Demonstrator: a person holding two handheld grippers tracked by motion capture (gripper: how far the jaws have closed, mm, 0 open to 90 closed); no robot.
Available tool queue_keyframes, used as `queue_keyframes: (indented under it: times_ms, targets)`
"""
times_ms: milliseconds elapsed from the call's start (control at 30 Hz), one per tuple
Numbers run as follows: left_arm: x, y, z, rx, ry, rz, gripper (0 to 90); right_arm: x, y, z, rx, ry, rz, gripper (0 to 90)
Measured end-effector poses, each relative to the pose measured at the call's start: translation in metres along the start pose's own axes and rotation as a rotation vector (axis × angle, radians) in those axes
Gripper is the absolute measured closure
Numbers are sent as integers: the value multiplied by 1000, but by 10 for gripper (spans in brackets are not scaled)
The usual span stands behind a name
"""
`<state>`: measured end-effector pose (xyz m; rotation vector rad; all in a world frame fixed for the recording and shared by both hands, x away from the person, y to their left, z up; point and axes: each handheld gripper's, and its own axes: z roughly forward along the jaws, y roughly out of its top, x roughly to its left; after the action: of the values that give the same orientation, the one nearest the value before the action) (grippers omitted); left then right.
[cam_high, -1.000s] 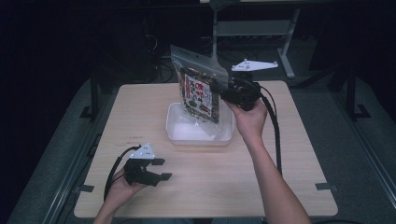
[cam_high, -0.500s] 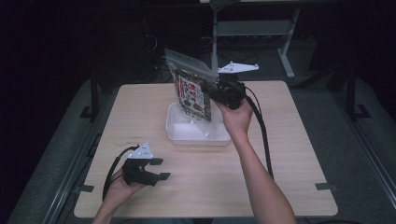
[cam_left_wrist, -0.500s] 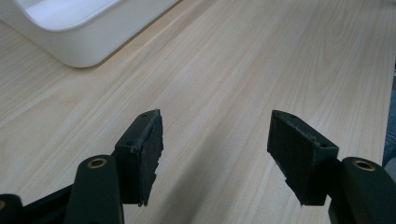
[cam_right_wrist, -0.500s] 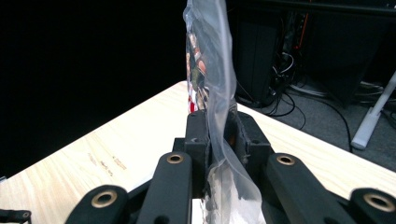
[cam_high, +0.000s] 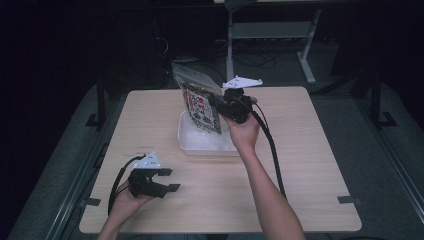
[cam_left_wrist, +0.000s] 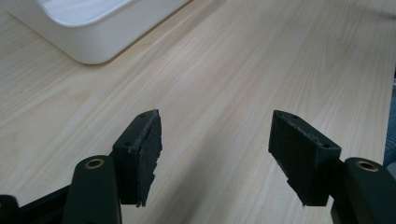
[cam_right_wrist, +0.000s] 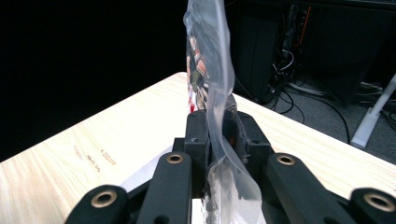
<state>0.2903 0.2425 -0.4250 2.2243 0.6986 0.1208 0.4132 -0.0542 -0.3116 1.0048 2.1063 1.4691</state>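
A clear plastic bag (cam_high: 199, 102) with printed, colourful contents stands on edge above the white tray (cam_high: 189, 145) at the middle of the table. My right gripper (cam_high: 218, 106) is shut on the bag; in the right gripper view its two jaws pinch the clear film (cam_right_wrist: 219, 140), which rises straight up between them. My left gripper (cam_high: 169, 180) rests low over the near left of the table, held by a hand, its jaws wide apart. In the left gripper view nothing lies between its pads (cam_left_wrist: 145, 149), just bare wood.
The wooden table (cam_high: 310, 165) has free surface right of the tray and along the front. A corner of the white tray (cam_left_wrist: 88, 42) lies ahead of the left gripper. Beyond the table's far edge stand a desk frame (cam_high: 270, 30) and cables on a dark floor.
My right gripper has carried the bag down and leftward, closer over the tray. The left gripper has stayed where it was.
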Motion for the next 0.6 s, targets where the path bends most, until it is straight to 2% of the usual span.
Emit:
queue_keyframes:
  times_ms: [167,400,600]
  targets:
    - [0,1,0,-2,-1,-1,338,-3,-7,4,-13,33,21,768]
    - [2,0,-2,-15,2,-9,338,2,-19,3,-52,13,9,769]
    - [2,1,-2,-17,0,-9,338,8,-22,6,-38,-2,-9,767]
